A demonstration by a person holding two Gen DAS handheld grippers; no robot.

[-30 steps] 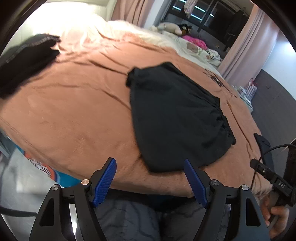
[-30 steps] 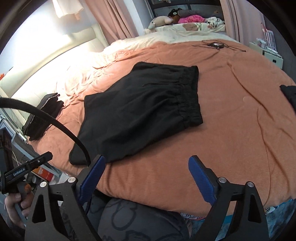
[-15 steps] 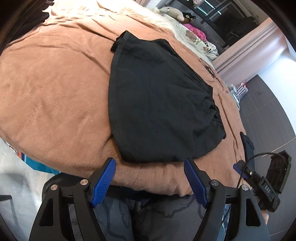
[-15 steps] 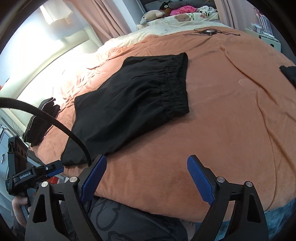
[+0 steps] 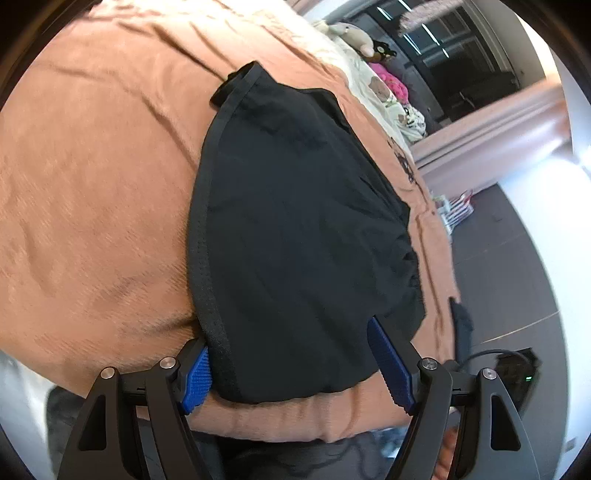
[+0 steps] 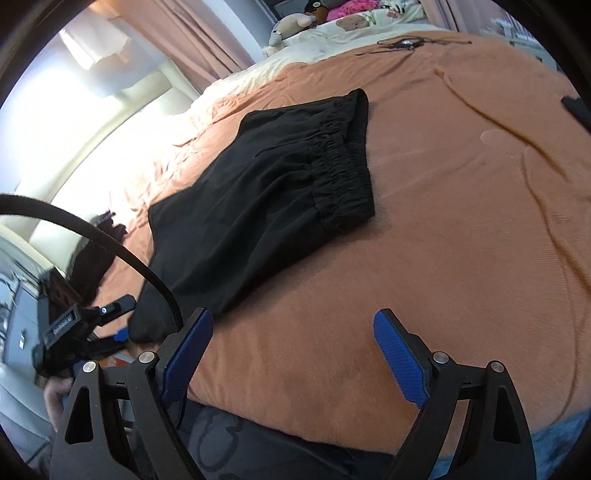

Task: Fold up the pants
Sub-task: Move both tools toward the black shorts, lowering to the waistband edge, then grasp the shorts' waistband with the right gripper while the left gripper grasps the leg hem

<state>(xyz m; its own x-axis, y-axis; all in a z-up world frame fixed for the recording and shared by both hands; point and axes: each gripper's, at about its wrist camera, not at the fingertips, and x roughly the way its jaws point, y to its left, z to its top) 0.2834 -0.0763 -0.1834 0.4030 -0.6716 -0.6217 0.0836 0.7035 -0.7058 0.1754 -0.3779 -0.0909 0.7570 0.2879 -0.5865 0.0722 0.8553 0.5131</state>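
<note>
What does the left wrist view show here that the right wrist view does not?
Left wrist only: the left tongs open astride the near hem of the black pants, the hem lying between the blue pads without being pinched. Right wrist only: the right tongs open over bare orange bedspread, the gathered waistband face-on, and a dark garment pile at the bed's left edge. Both: the pants lying flat, the bedspread, and stuffed toys at the far end.
</note>
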